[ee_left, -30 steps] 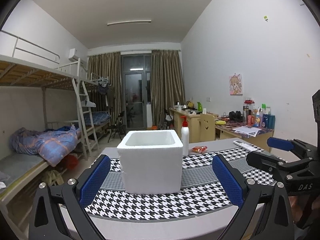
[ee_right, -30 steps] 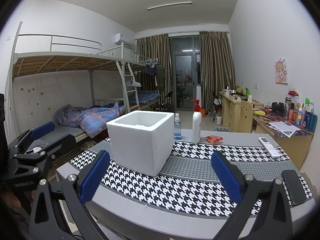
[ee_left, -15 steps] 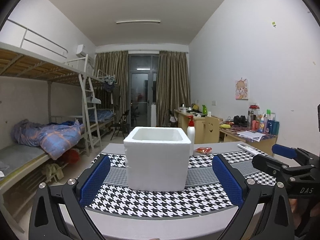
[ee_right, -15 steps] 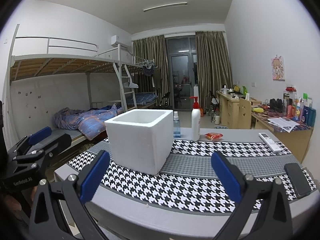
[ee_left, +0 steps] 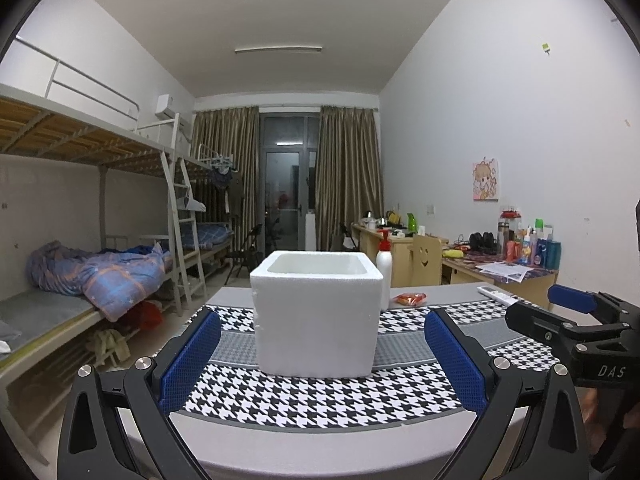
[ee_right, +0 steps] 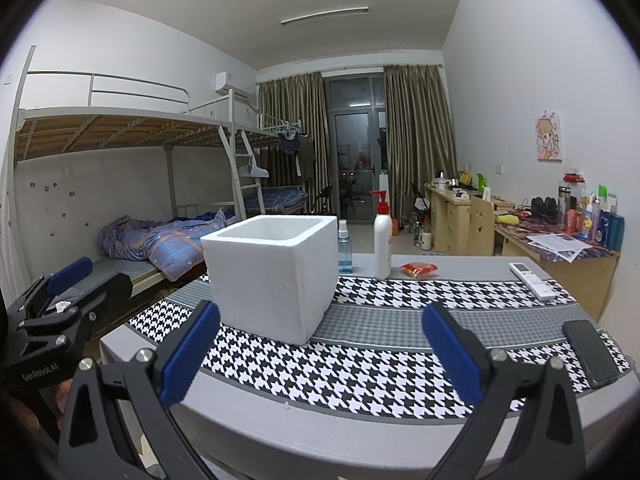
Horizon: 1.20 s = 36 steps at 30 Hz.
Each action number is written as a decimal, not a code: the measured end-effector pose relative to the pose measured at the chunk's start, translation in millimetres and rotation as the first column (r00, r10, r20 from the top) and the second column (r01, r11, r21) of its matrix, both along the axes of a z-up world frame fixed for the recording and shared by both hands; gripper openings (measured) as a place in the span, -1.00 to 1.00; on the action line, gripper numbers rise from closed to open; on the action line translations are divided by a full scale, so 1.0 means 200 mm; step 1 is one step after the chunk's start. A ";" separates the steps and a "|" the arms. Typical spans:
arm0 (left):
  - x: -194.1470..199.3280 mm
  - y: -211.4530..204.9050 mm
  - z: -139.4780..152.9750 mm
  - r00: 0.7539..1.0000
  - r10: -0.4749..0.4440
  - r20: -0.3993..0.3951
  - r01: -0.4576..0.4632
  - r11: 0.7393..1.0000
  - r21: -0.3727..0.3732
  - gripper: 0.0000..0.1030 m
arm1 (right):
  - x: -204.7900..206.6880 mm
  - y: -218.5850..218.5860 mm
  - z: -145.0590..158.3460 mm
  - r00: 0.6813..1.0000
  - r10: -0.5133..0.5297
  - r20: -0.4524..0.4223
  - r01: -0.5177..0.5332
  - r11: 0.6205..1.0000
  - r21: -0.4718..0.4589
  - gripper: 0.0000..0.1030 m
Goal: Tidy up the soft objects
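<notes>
Both tongs lifted slightly | foam box (ee_left: 317,312) ahead | pump bottle (ee_right: 382,236) behind

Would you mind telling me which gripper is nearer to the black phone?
Right. The right gripper hovers at the table's near edge, with the phone just beside it; the left gripper faces the foam box, farther left.

Dorm room: bunk beds (ee_left: 80,148) left, desks (ee_right: 460,216) right, curtained balcony door (ee_left: 288,196).
</notes>
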State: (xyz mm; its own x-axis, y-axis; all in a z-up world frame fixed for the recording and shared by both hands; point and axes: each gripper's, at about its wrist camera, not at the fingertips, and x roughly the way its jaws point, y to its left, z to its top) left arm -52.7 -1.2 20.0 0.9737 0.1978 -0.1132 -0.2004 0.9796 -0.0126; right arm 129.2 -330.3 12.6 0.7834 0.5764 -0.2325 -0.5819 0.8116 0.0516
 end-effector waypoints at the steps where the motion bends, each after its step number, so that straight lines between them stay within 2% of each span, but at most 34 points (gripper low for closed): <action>1: 0.00 -0.01 -0.01 1.000 0.001 -0.001 -0.001 1.000 0.004 0.98 | 0.00 0.00 0.00 1.000 -0.001 0.000 0.001 1.000 -0.001 0.99; 27: 0.02 0.00 -0.07 0.999 0.034 -0.037 -0.034 0.999 0.014 0.98 | 0.01 -0.02 -0.05 1.000 -0.002 -0.004 0.002 1.000 0.007 0.99; 36: 0.02 -0.01 -0.08 0.999 0.015 -0.048 -0.014 1.000 0.023 0.98 | -0.02 -0.01 -0.06 1.000 -0.006 0.010 0.006 1.000 -0.002 0.99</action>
